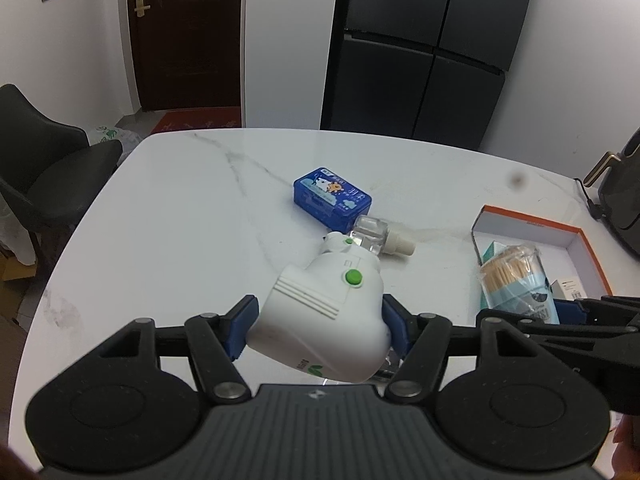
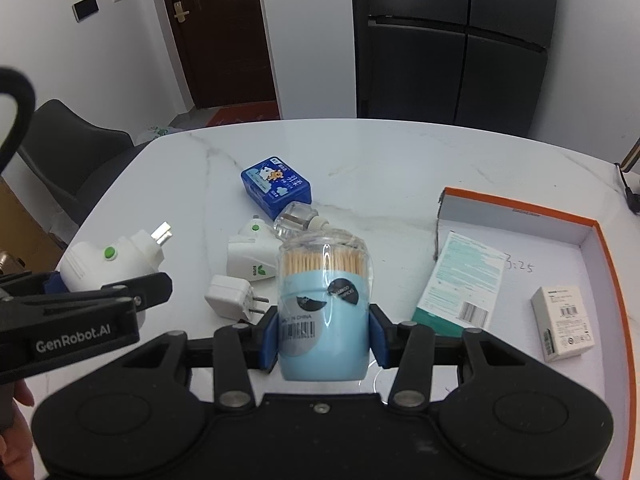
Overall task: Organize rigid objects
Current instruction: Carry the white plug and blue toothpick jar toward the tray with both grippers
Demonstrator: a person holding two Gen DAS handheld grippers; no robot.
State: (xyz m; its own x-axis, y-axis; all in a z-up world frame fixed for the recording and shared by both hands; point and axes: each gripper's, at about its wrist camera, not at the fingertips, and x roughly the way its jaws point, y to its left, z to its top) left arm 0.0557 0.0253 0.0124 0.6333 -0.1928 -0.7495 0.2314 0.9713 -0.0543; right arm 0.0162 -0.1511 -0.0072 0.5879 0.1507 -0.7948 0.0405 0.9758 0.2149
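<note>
Left gripper (image 1: 318,326) is clamping a white plug-in device (image 1: 324,320) with a green button between its blue pads (image 1: 240,328); the device is raised off the counter (image 1: 180,220). In the right wrist view the same device (image 2: 112,260) is showing metal prongs pointing up and to the right.

Right gripper (image 2: 324,340) is gripping a light blue toothpick jar (image 2: 324,312) with a clear top, pads pressing on both sides of the blue base. The jar is standing upright in the grip, barcode facing the camera.

Lying on the counter: a blue tin (image 2: 276,186) with cartoon print near the middle; just in front of it a clear bottle (image 2: 298,220) on its side, touching a second white plug-in device (image 2: 252,256); a small white charger plug (image 2: 230,298) nearer the camera, prongs pointing right.

On the right side of the counter an orange-rimmed white box (image 2: 600,232) is sitting open. Inside it: a flat teal-and-white carton (image 2: 460,280) against the left wall and a small white carton (image 2: 564,322) further right, the two apart from each other.

Background: dark refrigerator (image 2: 460,40), brown door (image 2: 216,32), dark chair (image 1: 36,160) to the left of the counter.
</note>
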